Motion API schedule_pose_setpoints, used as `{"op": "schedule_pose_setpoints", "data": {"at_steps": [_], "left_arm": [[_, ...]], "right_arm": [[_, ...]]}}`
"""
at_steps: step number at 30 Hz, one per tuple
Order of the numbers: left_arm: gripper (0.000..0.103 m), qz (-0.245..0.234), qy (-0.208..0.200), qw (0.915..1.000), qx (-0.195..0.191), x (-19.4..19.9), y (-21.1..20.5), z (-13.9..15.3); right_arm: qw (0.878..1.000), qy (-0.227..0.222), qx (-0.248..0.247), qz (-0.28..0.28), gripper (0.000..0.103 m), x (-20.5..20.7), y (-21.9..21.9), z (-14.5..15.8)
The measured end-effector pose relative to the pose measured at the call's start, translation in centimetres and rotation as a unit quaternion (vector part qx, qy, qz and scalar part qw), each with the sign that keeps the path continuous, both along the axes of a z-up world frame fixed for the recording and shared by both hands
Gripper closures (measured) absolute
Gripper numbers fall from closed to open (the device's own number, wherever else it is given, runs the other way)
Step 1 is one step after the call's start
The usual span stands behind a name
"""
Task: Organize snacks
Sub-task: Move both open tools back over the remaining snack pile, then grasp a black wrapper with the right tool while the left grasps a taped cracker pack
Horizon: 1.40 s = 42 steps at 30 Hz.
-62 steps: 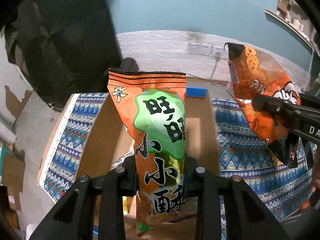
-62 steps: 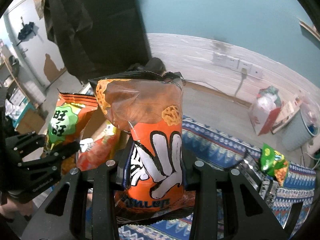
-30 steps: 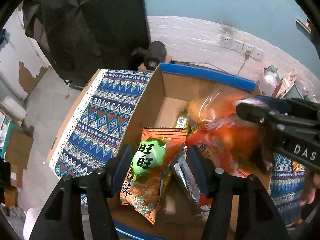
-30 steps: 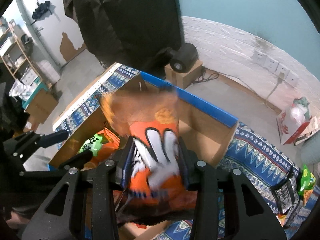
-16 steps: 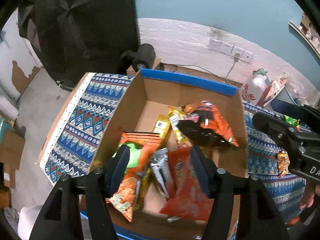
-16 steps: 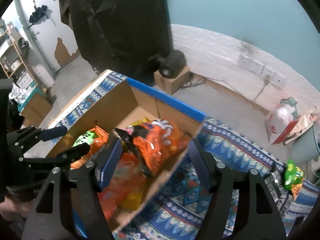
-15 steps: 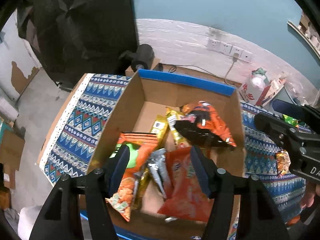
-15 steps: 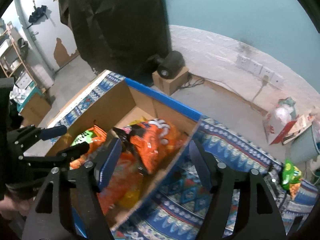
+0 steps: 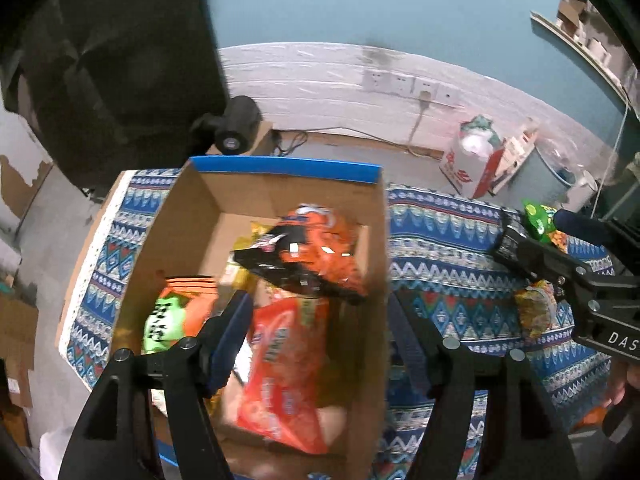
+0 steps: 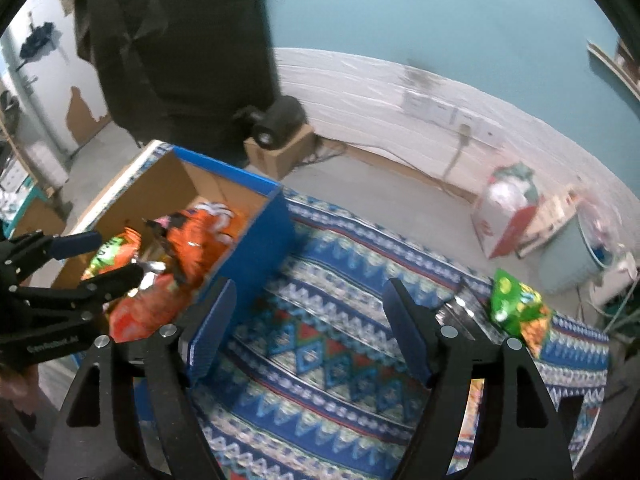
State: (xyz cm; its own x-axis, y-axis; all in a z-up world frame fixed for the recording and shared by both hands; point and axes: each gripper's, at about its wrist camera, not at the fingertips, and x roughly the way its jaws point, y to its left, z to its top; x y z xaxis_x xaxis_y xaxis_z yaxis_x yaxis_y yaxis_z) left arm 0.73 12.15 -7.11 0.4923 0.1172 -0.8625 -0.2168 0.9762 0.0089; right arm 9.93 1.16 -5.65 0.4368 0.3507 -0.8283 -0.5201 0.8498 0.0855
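Observation:
An open cardboard box (image 9: 192, 224) with a blue rim sits on the patterned cloth; it also shows in the right wrist view (image 10: 256, 236). Inside lie several snack bags: an orange-and-black bag (image 9: 316, 260) on top, an orange bag with a green label (image 9: 172, 316) at the left, and a red-orange bag (image 9: 284, 368). My left gripper (image 9: 320, 328) is open and empty above the box. My right gripper (image 10: 308, 320) is open and empty over the cloth, right of the box. A green snack bag (image 10: 516, 304) lies on the cloth at the right.
The blue patterned cloth (image 10: 340, 344) covers the table. More small snack packs (image 9: 536, 312) lie at its right end near the right gripper (image 9: 560, 264). A small brown box with a black device (image 10: 280, 136) stands on the floor behind. A red-white bag (image 9: 472, 160) leans by the wall.
Both grippers have let their bags go into the box and now stand open. The right gripper has swung right, away from the box, over the cloth. The left gripper stays above the box.

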Motion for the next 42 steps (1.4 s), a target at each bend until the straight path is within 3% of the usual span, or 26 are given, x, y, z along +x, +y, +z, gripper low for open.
{"op": "schedule_pose_setpoints", "data": {"at_steps": [19,31,42], "left_arm": [[0.027,-0.081,0.019,0.9958,0.039,4.4,-10.7,-1.0],[0.023,-0.12,0.055,0.9902,0.044,7.7,-15.3,-5.1],[0.023,-0.114,0.096,0.9883,0.032,10.5,-15.8,-9.9]], "right_arm": [[0.995,0.014,0.002,-0.097,0.028,0.7,-12.6,-1.3],[0.982,0.073,-0.028,-0.172,0.028,3.1,-20.0,-7.3],[0.973,0.12,-0.051,-0.193,0.028,5.6,-21.5,-13.0]]}}
